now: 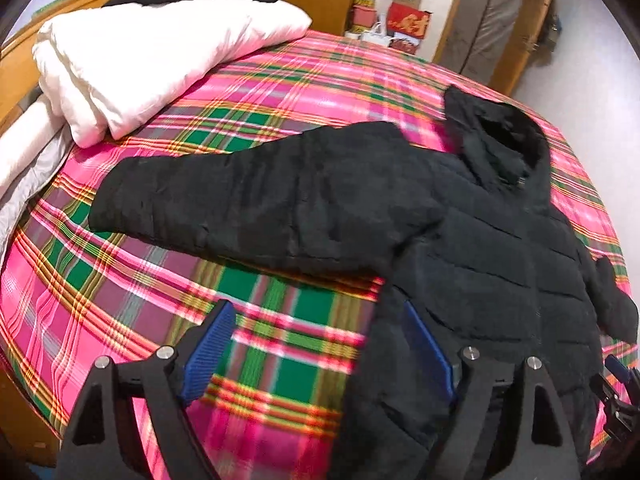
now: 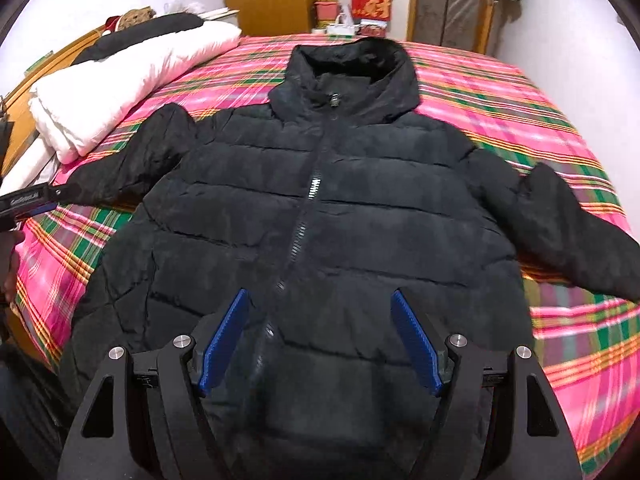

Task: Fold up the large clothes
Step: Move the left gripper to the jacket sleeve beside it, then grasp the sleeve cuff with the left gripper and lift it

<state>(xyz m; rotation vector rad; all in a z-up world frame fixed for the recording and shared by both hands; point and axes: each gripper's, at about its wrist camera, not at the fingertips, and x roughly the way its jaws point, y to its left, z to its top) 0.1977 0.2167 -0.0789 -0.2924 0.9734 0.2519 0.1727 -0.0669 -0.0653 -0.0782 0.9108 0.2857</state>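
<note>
Here my right gripper (image 2: 320, 336), spread wide, sees the jacket's (image 2: 320, 208) zipper (image 2: 310, 196); my left gripper (image 1: 316, 344), equally wide, overhangs its side edge and bare bedspread (image 1: 256, 304).

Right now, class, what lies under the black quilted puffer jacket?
The black quilted puffer jacket lies spread on the pink-and-green plaid bedsheet. The sheet beneath its body is covered, so anything there is unseen.

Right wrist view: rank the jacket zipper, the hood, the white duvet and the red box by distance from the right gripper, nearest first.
From the right gripper:
1. Zipper, straight ahead, running up the jacket.
2. Hood, at the jacket's far end.
3. White duvet, folded, far left on the bed.
4. Red box, beyond the bed against the wall.
</note>
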